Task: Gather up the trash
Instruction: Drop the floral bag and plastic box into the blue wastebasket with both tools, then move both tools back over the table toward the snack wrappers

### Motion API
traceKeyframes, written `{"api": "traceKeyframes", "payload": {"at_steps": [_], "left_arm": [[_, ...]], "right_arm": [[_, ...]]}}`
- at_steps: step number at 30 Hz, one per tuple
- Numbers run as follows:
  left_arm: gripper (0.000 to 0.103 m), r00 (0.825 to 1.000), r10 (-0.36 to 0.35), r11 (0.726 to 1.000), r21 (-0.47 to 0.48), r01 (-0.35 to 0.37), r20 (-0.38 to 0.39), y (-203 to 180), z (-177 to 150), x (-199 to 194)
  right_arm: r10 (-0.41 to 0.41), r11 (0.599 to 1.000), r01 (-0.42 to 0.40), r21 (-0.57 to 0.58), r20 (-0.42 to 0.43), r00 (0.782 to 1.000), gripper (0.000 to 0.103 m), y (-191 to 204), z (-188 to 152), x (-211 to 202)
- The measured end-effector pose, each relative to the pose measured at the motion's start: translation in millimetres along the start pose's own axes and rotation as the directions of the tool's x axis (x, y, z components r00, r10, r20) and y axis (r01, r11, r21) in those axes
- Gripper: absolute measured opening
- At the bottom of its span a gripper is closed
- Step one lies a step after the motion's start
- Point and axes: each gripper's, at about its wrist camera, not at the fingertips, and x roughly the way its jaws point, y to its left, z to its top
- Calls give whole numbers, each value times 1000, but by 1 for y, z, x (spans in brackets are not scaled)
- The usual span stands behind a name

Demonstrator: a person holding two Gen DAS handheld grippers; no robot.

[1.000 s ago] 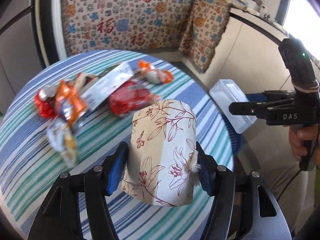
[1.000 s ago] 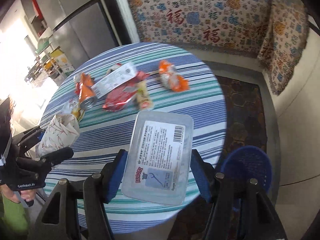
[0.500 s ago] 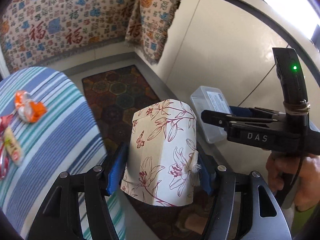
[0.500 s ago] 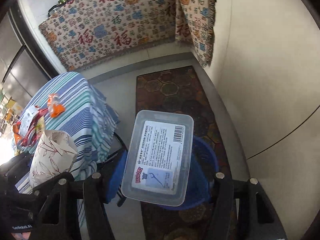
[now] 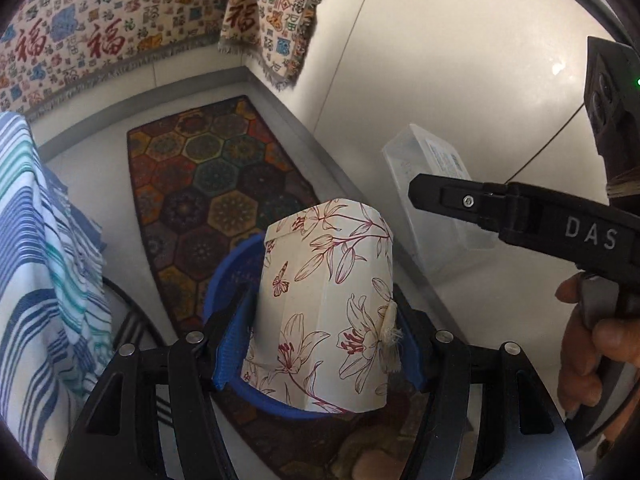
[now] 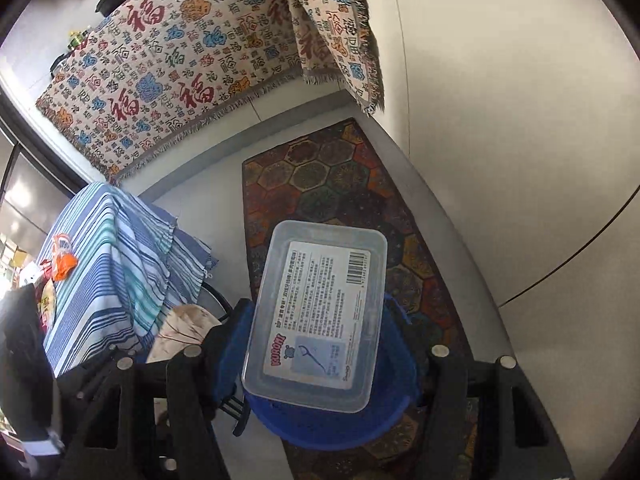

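Observation:
My left gripper (image 5: 318,344) is shut on a cream box printed with red flowers (image 5: 324,304) and holds it over a blue mesh basket (image 5: 228,276) on the floor. My right gripper (image 6: 320,344) is shut on a clear plastic box with a printed label (image 6: 320,312) and holds it above the same blue basket (image 6: 332,428). The right gripper with its clear box (image 5: 432,184) also shows at the right of the left wrist view. The floral box (image 6: 180,332) shows at lower left of the right wrist view.
The striped tablecloth of the round table (image 6: 108,264) hangs at the left, with orange wrappers (image 6: 62,260) on top. A hexagon-patterned rug (image 6: 336,184) lies under the basket. A white wall (image 6: 500,120) stands close on the right. A patterned cloth (image 6: 180,60) hangs behind.
Both grippers have swung away from the table to the right and down, bringing the floral box and the clear box over the blue basket. Both stay shut.

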Motion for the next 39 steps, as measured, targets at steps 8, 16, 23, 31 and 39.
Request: {"api": "traceKeyframes", "payload": {"at_steps": [8, 16, 23, 31, 39], "left_arm": [[67, 1000, 14, 1000, -9, -14, -16, -3, 4, 26], [96, 999, 43, 999, -17, -43, 1, 1, 6, 51], [96, 997, 36, 998, -47, -33, 72, 7, 7, 17], [97, 976, 30, 997, -72, -15, 215, 28, -19, -90], [99, 946, 231, 961, -202, -187, 226, 94, -91, -168]], "right_arm": [[20, 999, -20, 37, -9, 1000, 67, -9, 1, 7], [30, 995, -32, 92, 21, 999, 74, -21, 3, 6], [-48, 997, 42, 64, 103, 994, 74, -19, 6, -18], [-65, 994, 85, -74, 245, 967, 75, 27, 7, -53], [160, 947, -82, -311, 236, 958, 75, 135, -30, -77]]}}
